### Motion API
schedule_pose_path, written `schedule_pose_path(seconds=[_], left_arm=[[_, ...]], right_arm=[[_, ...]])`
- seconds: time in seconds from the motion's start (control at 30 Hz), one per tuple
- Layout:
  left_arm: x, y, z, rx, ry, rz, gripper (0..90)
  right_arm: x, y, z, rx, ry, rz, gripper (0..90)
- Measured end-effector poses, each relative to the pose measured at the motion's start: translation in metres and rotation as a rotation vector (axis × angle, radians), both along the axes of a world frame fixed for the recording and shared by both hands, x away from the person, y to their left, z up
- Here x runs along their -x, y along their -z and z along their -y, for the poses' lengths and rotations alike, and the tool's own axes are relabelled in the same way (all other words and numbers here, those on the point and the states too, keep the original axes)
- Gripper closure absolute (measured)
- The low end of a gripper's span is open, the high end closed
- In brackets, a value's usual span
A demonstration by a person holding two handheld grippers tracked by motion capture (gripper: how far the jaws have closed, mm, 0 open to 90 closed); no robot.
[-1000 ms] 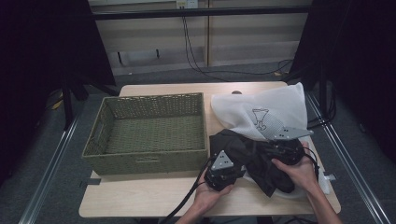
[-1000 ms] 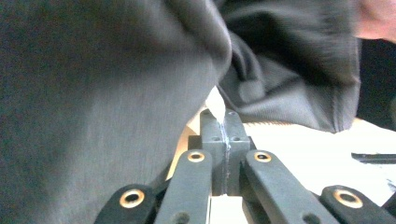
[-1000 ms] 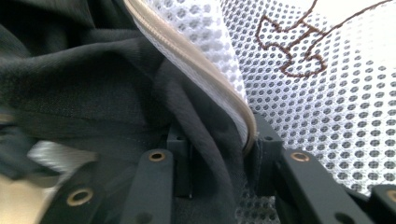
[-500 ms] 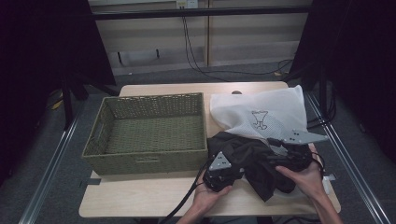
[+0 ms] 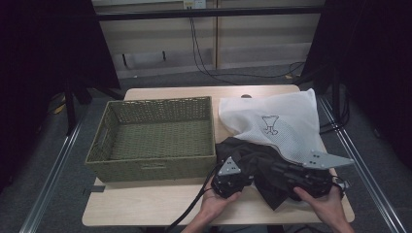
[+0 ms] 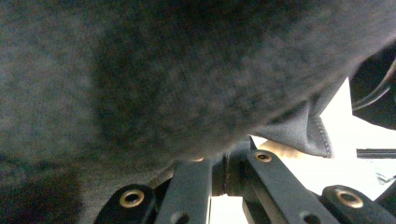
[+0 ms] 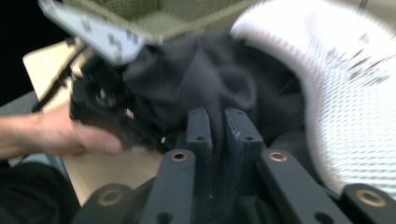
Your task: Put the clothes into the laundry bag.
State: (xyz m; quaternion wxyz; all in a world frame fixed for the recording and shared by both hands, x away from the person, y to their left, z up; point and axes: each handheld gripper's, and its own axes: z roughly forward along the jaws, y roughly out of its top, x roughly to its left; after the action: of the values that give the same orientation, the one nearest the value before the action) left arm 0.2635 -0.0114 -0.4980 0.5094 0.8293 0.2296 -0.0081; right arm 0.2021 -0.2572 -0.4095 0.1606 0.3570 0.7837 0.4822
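One dark garment (image 5: 262, 167) lies at the lower right of the high view, on the desk (image 5: 160, 204), with its upper edge tucked under the mouth of one white mesh bag (image 5: 282, 121). One woven basket (image 5: 155, 138) stands to its left, with nothing seen inside it.

The left tongs (image 5: 238, 167) sit at the garment's left edge. In the left gripper view, cloth drapes over the jaws and hides the tips; they stand closed, and the fold lying on them suggests a pinch on the fabric. The right tongs (image 7: 218, 128) have just been closing, and in the right gripper view a fold of the garment (image 7: 210, 88) runs down between the two jaws, which stand narrow and press on it.

The garment appears soft, limp and light. It will sag and stretch between two grip points rather than hold a shape, and it will not break. A hem or a bunched fold is the likely best place to hold it; a single thin layer may slip out. The bag's mesh may snag, so a slow pull is advisable.
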Motion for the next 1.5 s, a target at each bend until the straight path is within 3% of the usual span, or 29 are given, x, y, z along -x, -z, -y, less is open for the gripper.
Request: schedule_pose_path(seconds=[0.1, 0.23, 0.43, 0.63, 0.87, 1.07, 1.27, 1.5], left_arm=[[0.001, -0.001, 0.000, 0.003, 0.003, 0.009, 90.0], [0.003, -0.002, 0.000, 0.011, 0.001, 0.012, 90.0], [0.007, -0.005, 0.000, 0.011, 0.008, 0.048, 90.0], [0.011, -0.009, -0.001, 0.026, 0.005, 0.067, 90.0], [0.018, -0.011, -0.001, 0.031, 0.050, 0.089, 90.0], [0.019, -0.013, -0.004, 0.046, 0.041, 0.098, 90.0], [0.017, -0.011, -0.011, 0.055, 0.037, 0.099, 90.0], [0.019, -0.016, -0.013, 0.066, 0.053, 0.099, 90.0]], right_arm=[[-0.013, 0.023, -0.008, 0.026, -0.006, -0.063, 85.1], [-0.033, 0.038, -0.010, 0.048, 0.006, -0.094, 86.3], [-0.056, 0.054, -0.014, 0.169, 0.031, -0.100, 88.7], [-0.070, 0.054, -0.010, 0.224, 0.094, -0.063, 89.4], [-0.088, 0.055, 0.000, 0.246, 0.140, -0.051, 89.5], [-0.105, 0.055, 0.004, 0.265, 0.169, -0.048, 89.6], [-0.120, 0.057, 0.005, 0.261, 0.190, -0.022, 89.5], [-0.139, 0.056, 0.011, 0.257, 0.269, -0.001, 89.5]])
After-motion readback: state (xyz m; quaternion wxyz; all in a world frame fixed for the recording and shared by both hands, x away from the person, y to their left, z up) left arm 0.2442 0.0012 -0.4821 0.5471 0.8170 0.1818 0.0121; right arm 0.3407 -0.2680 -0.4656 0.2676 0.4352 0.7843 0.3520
